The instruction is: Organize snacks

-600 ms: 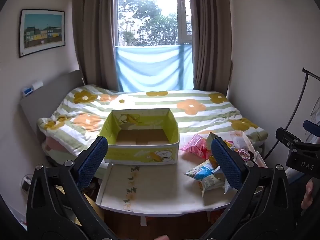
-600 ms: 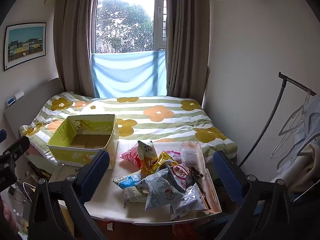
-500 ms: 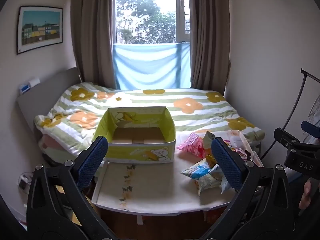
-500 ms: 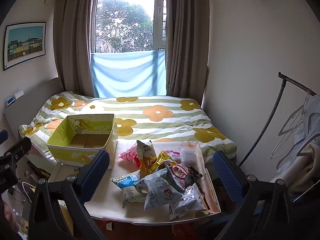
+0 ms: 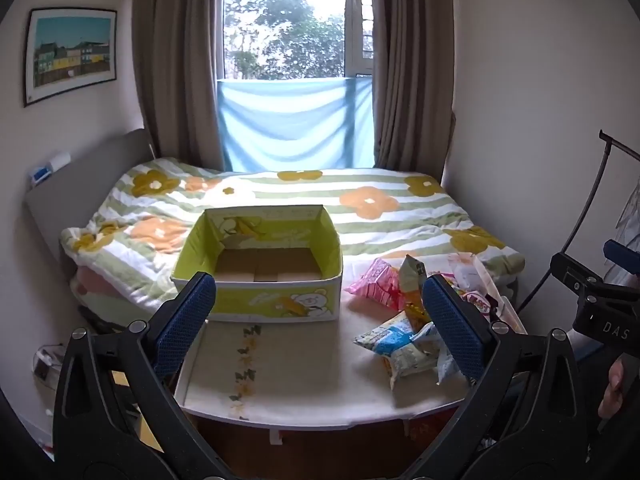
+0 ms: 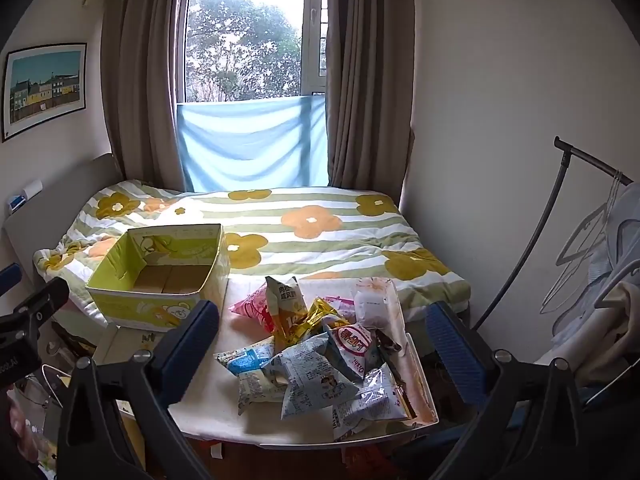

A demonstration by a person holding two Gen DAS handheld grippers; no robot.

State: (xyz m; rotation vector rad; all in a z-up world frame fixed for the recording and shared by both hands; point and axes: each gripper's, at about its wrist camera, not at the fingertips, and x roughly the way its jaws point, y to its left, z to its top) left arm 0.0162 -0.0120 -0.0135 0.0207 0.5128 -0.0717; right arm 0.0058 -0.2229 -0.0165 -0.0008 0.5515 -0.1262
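While we hold both grippers back from the small table (image 5: 288,364), the left gripper (image 5: 320,320) and the right gripper (image 6: 324,344) each gape fully wide, gripping nothing. The snack packets (image 6: 320,364) lie heaped dead ahead of our right jaws, at twelve o'clock, but at two o'clock from the left. The empty yellow-green box (image 5: 260,268) stands at ten o'clock of the heap, so our right hand looks nearer.

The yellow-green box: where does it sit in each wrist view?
Left wrist: yellow-green box centre frame, at the table's far edge, snack packets to its right.
Right wrist: same box left of centre, packets right of it.
Shared landmark: blue window cloth.
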